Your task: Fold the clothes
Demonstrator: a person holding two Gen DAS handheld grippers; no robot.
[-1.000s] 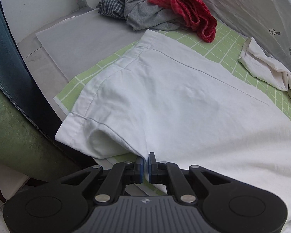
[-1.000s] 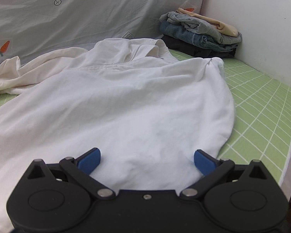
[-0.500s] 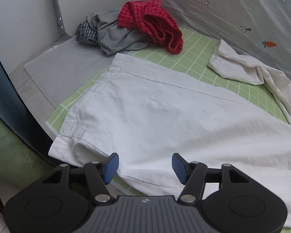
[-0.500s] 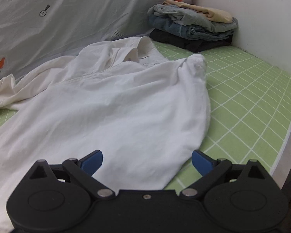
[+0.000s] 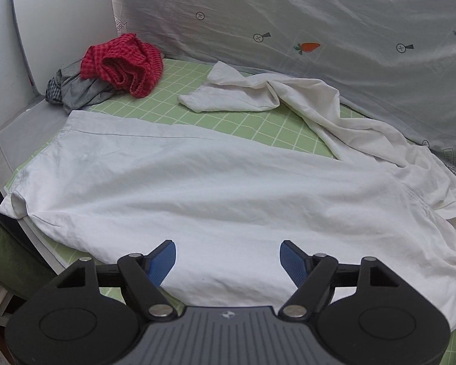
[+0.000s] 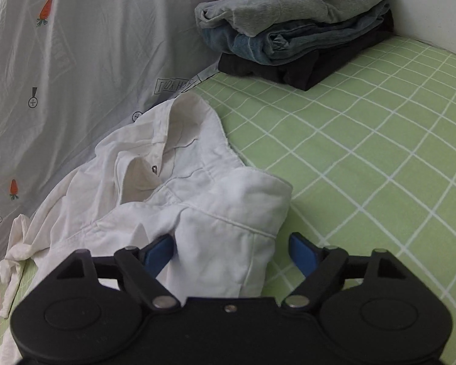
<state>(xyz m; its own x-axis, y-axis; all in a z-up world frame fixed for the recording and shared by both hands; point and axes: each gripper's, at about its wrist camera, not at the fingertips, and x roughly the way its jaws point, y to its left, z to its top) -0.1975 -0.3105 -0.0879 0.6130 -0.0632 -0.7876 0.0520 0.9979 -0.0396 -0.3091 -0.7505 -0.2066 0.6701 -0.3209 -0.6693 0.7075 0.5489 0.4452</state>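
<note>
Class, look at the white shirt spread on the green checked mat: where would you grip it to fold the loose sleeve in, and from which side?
Probably grip the sleeve near its cuff end, coming from above on the side facing the red garment. It lies flat and stretched away from the white shirt, so its free end lifts easily.

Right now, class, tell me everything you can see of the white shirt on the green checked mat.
The white shirt looks like thin, creased cotton. It lies spread flat across the green checked mat, hem towards the red cloth. One long sleeve trails crumpled beside the printed sheet. Its collar stands open, with a small button showing. The shoulder fold sits between the closing fingers of the right hand-held gripper, not yet pinched.
</note>
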